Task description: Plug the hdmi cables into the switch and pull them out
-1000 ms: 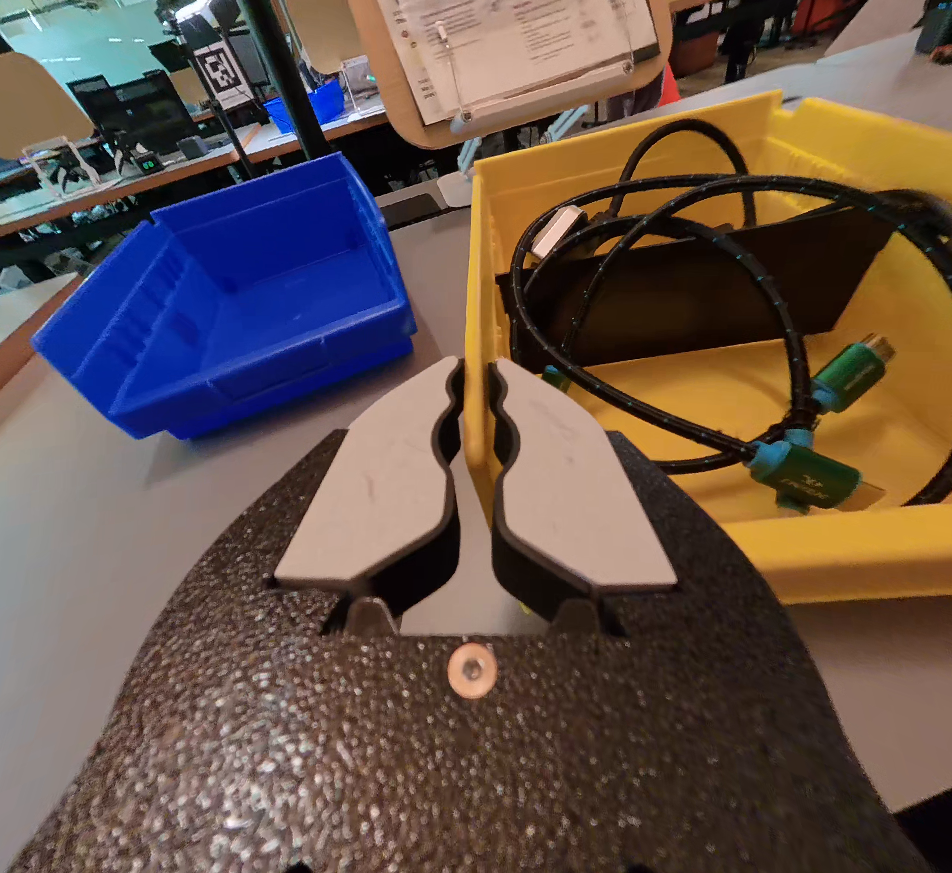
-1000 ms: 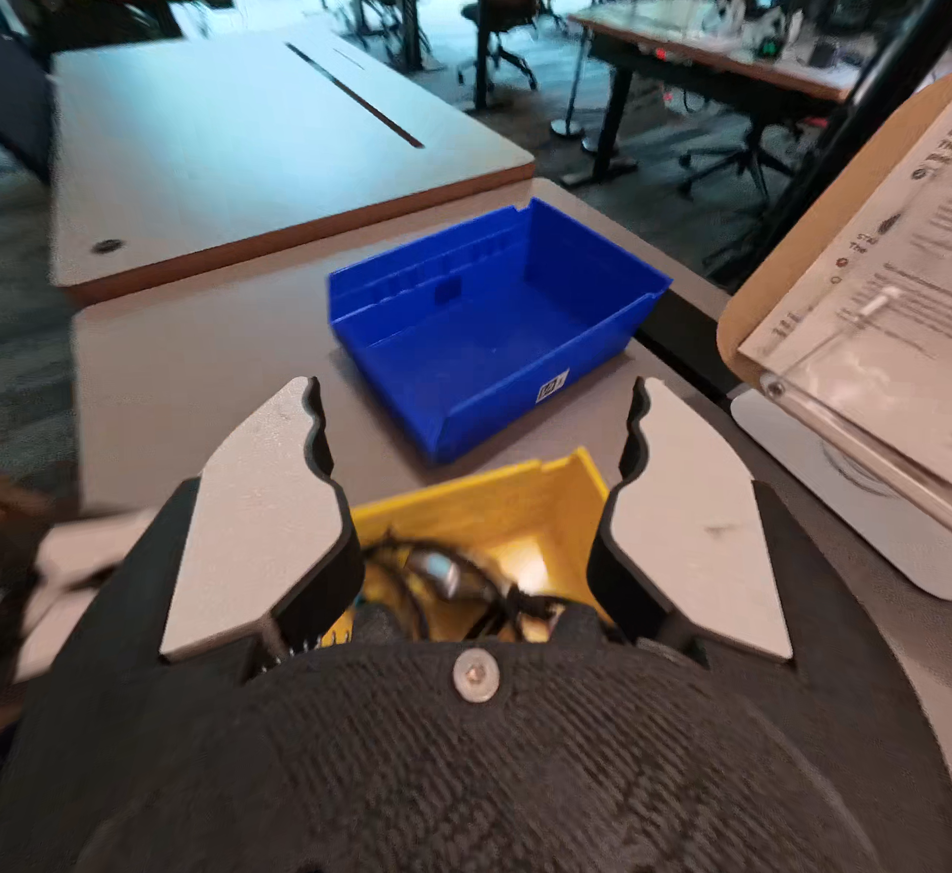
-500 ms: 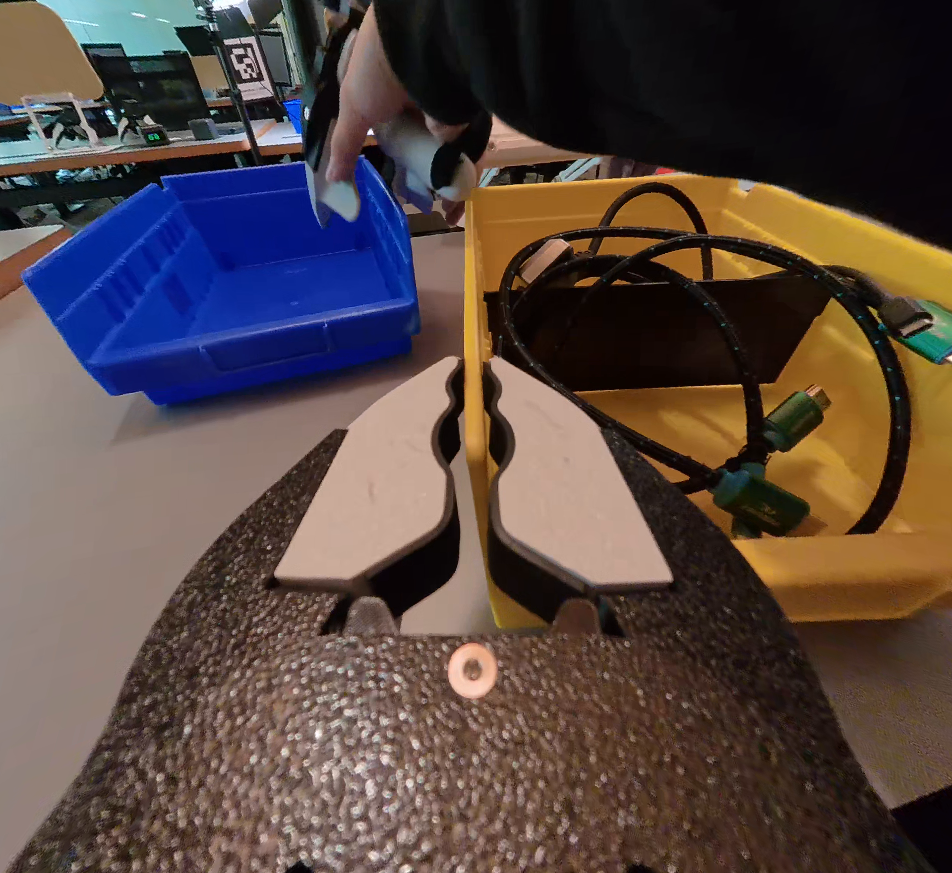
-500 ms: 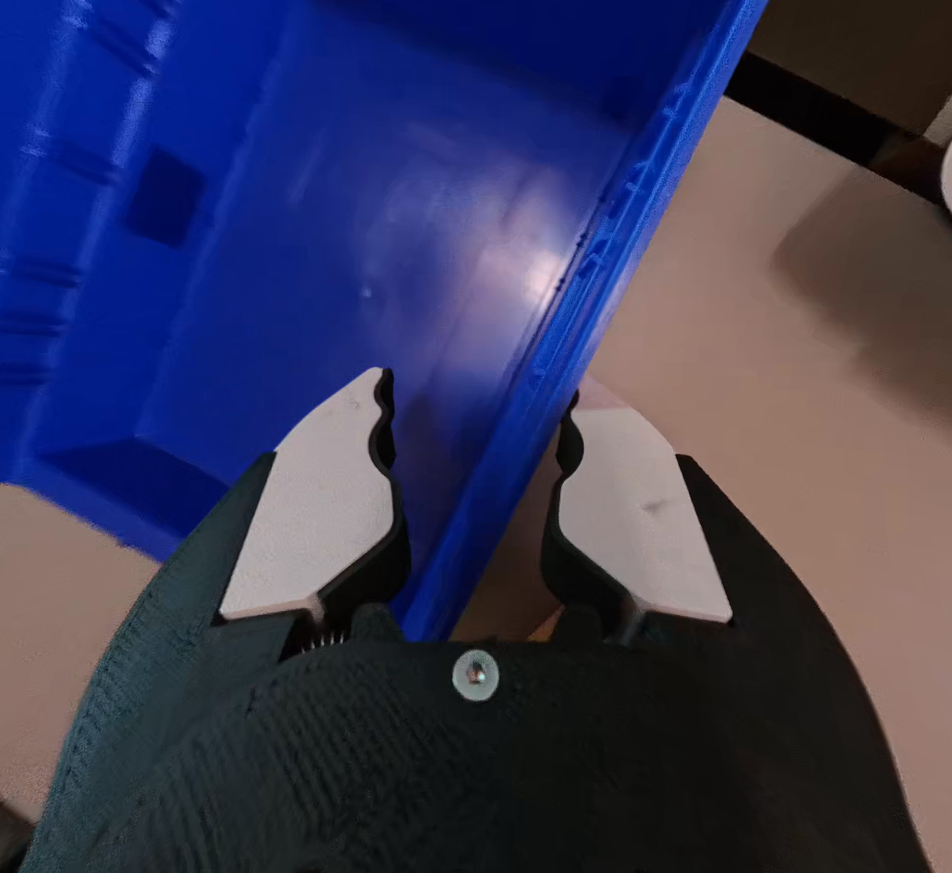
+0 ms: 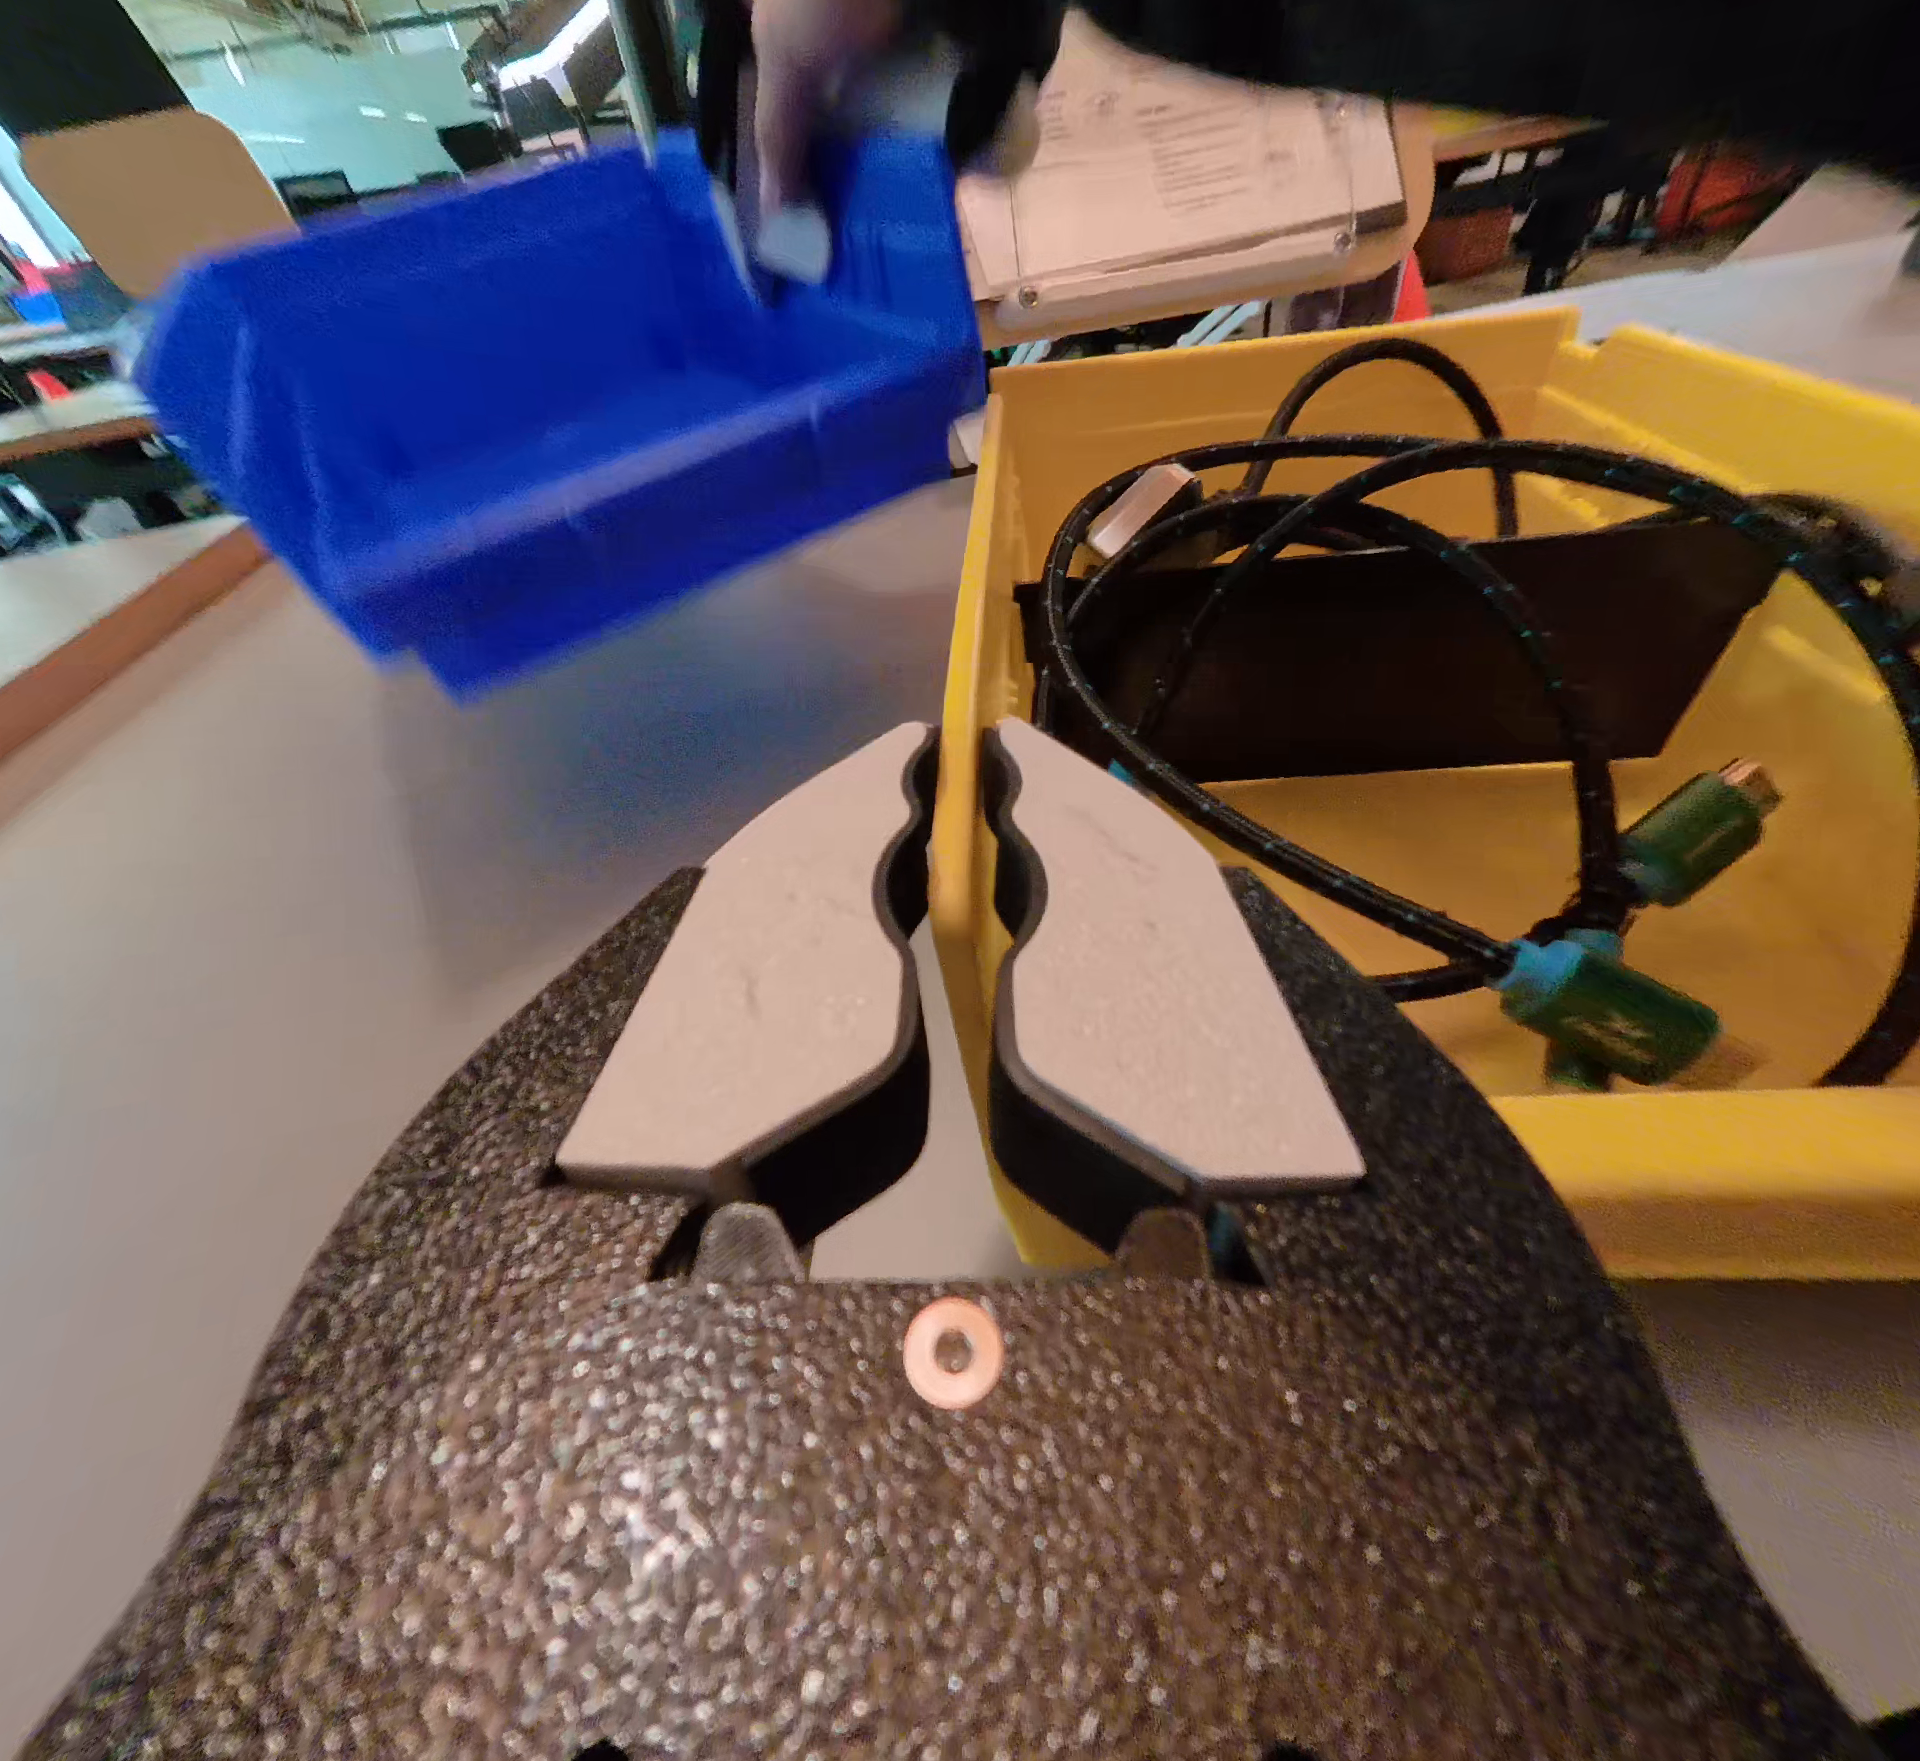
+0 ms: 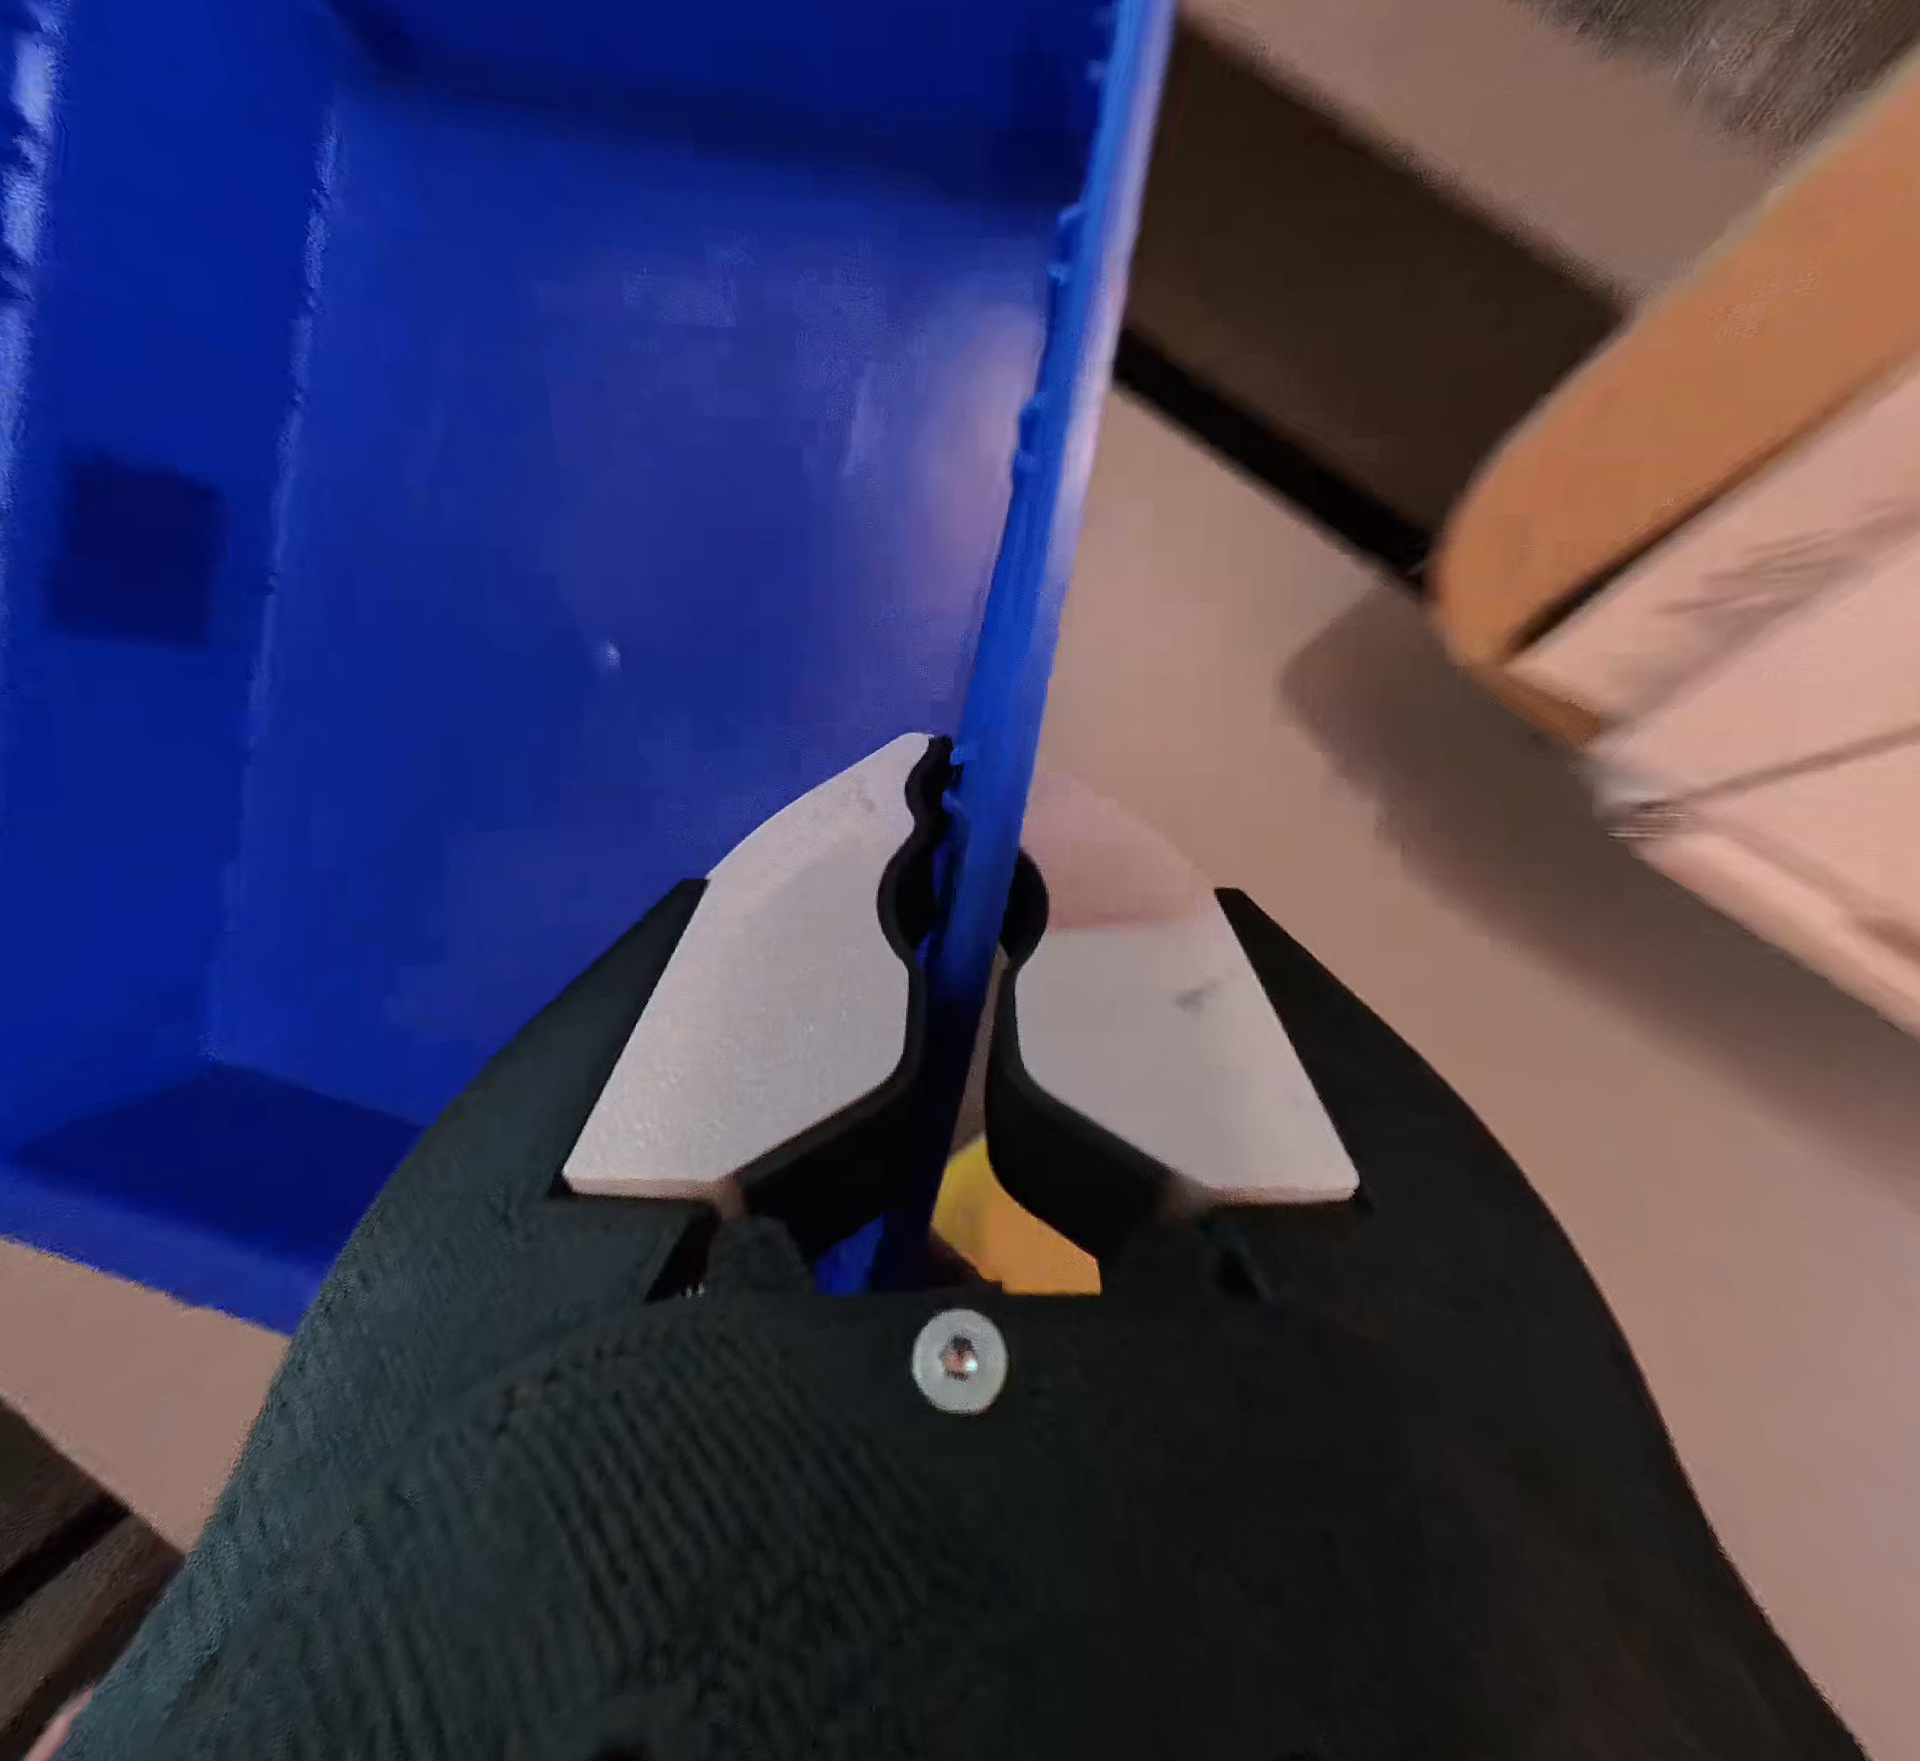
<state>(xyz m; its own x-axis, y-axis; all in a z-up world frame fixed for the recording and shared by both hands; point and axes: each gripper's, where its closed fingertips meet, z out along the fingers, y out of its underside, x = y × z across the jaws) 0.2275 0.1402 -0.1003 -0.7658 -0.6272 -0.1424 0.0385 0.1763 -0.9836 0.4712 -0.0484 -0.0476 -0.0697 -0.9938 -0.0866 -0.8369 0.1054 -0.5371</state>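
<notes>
My left gripper [image 5: 961, 755] is shut on the left wall of the yellow bin [image 5: 971, 631]. Inside the bin lie a black switch box [image 5: 1403, 662] and black braided HDMI cables [image 5: 1278, 870] with green plugs [image 5: 1605, 1025]. My right gripper [image 6: 982, 766] is shut on the right wall of the blue bin [image 6: 1049, 464]. In the left wrist view the blue bin [image 5: 540, 444] is tilted and blurred, with the right gripper [image 5: 774, 241] clamped on its wall and a hand in a black sleeve above it.
The bins stand on a grey table [image 5: 260, 932]. A clipboard stand with a paper sheet [image 5: 1184, 173] is behind the bins. Other desks and chairs fill the room behind.
My right gripper came down over the blue bin's wall and closed on it; the blue bin now tilts and moves. My left gripper stays clamped on the yellow bin's wall.
</notes>
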